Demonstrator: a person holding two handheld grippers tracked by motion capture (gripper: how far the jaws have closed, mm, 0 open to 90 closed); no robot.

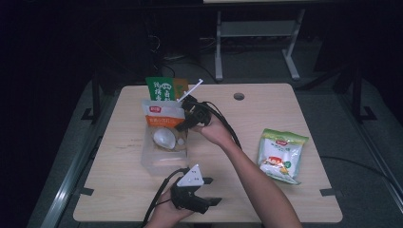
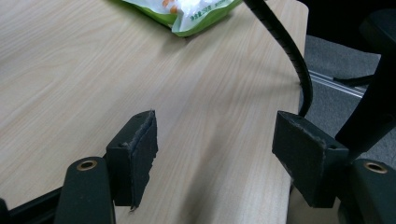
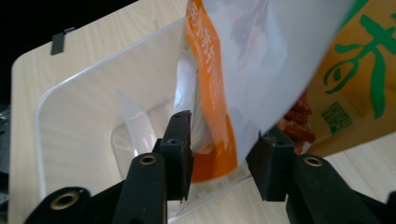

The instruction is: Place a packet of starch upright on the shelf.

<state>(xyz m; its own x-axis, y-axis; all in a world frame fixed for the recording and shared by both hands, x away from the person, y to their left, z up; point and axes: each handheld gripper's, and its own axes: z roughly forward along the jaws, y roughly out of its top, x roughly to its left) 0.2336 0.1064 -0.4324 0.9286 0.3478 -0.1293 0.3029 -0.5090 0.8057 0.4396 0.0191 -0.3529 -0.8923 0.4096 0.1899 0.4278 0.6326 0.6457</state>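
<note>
Packing step: the right gripper (image 3: 219, 154), jaws parted around the orange-and-white snack pouch (image 3: 243, 70), seems to be releasing it into the clear plastic bin (image 3: 84, 93) at frame centre. Next, likely the green-and-white bag (image 1: 283, 155), right of frame; the left gripper (image 2: 215, 154) gapes empty.

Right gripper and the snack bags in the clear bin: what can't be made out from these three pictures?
- Right gripper: pads straddle the orange-white bag; whether they touch it is unclear.
- Clear bin: its floor is hidden by that bag in the high view.
- Green-orange bag: its lower half is hidden behind the front bag.
- Green-white bag: cut off by the left gripper view's top edge.
</note>
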